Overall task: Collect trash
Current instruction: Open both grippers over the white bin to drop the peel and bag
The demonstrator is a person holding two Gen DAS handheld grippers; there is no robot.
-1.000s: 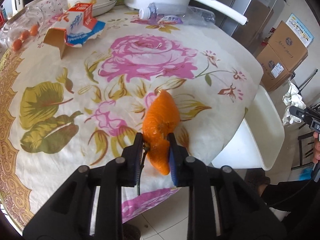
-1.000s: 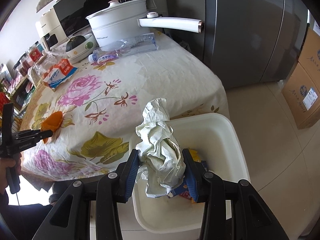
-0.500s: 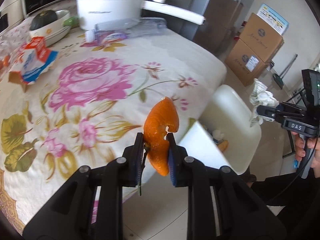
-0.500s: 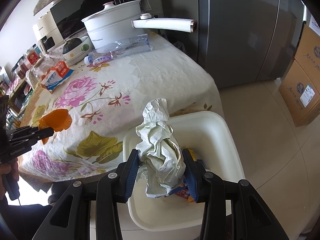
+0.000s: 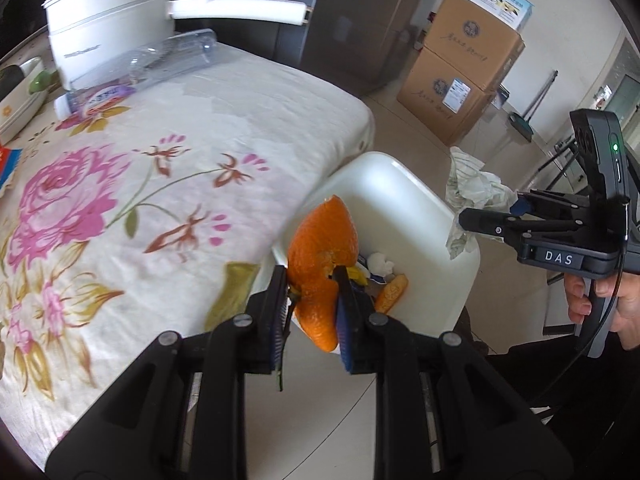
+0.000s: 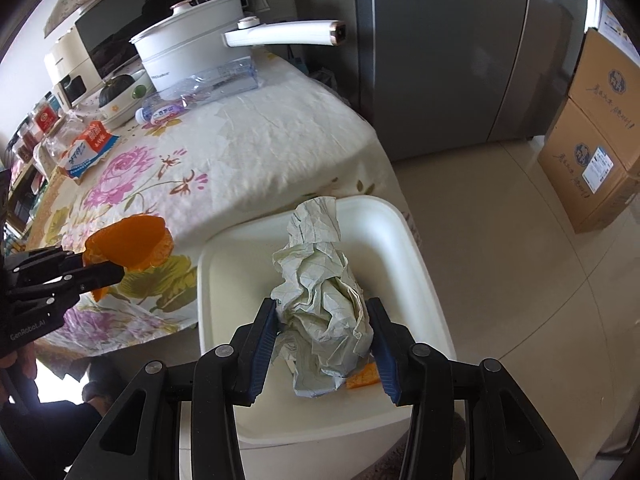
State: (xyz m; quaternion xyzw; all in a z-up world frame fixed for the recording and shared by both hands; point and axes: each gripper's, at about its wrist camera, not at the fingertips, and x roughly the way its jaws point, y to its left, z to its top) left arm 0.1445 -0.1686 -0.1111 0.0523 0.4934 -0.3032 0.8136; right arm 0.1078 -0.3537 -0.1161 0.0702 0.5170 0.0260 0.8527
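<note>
Beside floral-clothed table (image 6: 256,148), over white plastic waste bin (image 6: 416,264): right gripper (image 6: 324,336) opening around crumpled pale paper wad (image 6: 320,312) for drop, left gripper (image 5: 311,312) clamped on curled orange peel (image 5: 320,248) at bin rim, awaiting release.

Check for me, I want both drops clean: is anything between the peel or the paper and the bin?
Nothing visible. The paper hangs over the open bin; the peel is at its rim.
</note>
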